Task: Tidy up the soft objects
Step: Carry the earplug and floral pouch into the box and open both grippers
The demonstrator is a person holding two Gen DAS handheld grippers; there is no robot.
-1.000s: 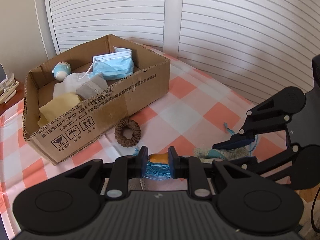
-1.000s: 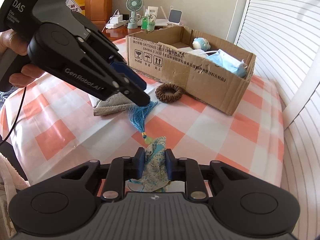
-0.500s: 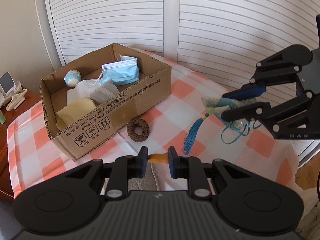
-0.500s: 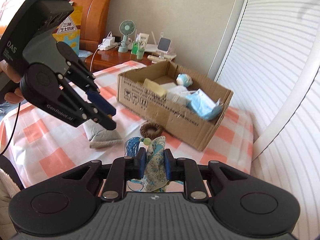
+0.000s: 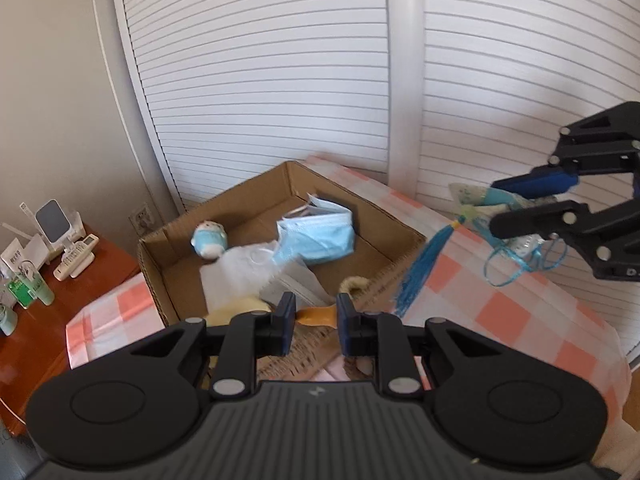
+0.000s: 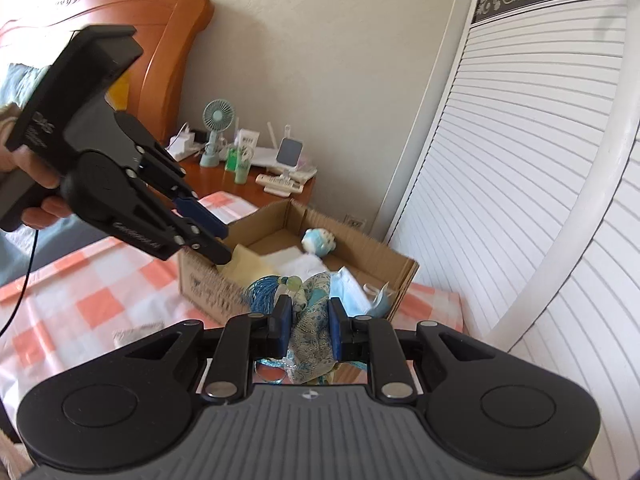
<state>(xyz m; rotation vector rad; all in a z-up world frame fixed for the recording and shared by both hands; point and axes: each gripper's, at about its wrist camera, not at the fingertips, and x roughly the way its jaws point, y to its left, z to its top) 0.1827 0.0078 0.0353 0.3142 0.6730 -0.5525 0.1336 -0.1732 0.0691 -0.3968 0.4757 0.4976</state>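
My left gripper [image 5: 316, 318] is shut on the orange tab [image 5: 316, 315] of a grey woven pouch [image 5: 296, 356] that hangs below it, held over the near rim of the cardboard box [image 5: 400, 232]. My right gripper [image 6: 306, 322] is shut on a blue patterned sachet [image 6: 310, 320] with a blue tassel [image 5: 420, 268], held in the air to the right of the box. The box holds a blue face mask [image 5: 316, 240], a small blue plush [image 5: 208, 240], white cloth and a yellow item [image 6: 248, 260].
The box stands on a table with an orange and white checked cloth [image 5: 500, 312]. A wooden side table [image 5: 36, 312] with small bottles and a phone stand is at the left. White louvred doors [image 5: 280, 80] stand behind.
Both grippers have risen from the table with their items and moved toward the box. The pouch has left the cloth. The brown hair ring is out of view.
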